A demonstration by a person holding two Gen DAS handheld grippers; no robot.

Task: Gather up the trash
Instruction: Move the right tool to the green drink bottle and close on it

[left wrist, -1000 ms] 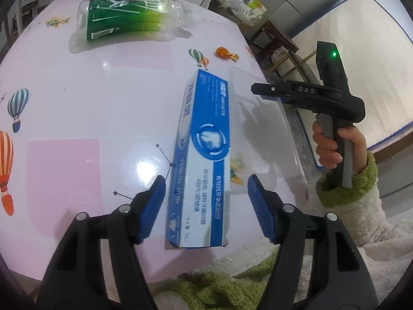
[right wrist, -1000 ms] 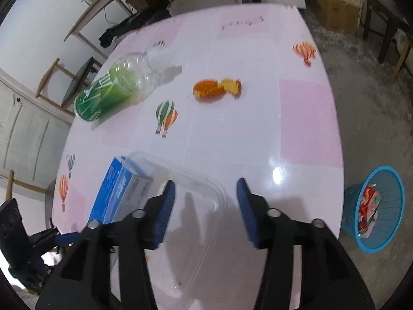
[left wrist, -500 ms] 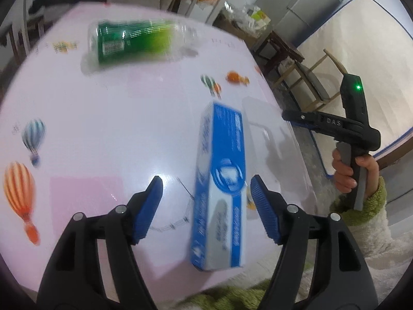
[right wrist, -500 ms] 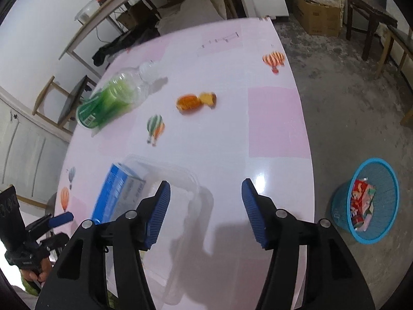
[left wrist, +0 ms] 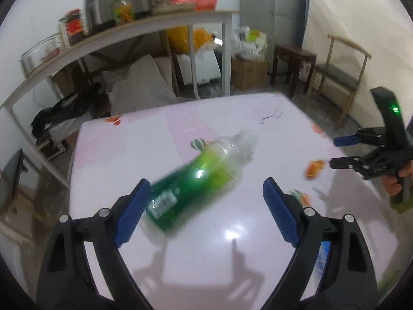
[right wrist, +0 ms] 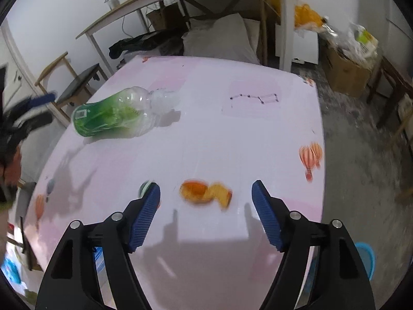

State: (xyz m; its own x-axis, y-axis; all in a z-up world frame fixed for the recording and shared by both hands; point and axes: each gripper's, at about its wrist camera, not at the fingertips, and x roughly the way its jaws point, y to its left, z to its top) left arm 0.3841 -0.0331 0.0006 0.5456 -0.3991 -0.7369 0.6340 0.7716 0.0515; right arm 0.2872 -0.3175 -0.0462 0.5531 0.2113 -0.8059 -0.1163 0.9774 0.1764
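On the pink table [right wrist: 258, 134] a green-labelled plastic bottle [right wrist: 113, 115] lies on its side, long axis diagonal, neck toward the far right corner. Nearer sits an orange peel [right wrist: 205, 193]. Left gripper [left wrist: 205, 206] and right gripper [right wrist: 206, 215] jaws, just opening, stand wide and empty.

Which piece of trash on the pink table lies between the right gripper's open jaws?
The orange peel scrap, small and flat, lies ahead of the right gripper, untouched. The clear plastic bottle with the green label lies on its side far off to the left.
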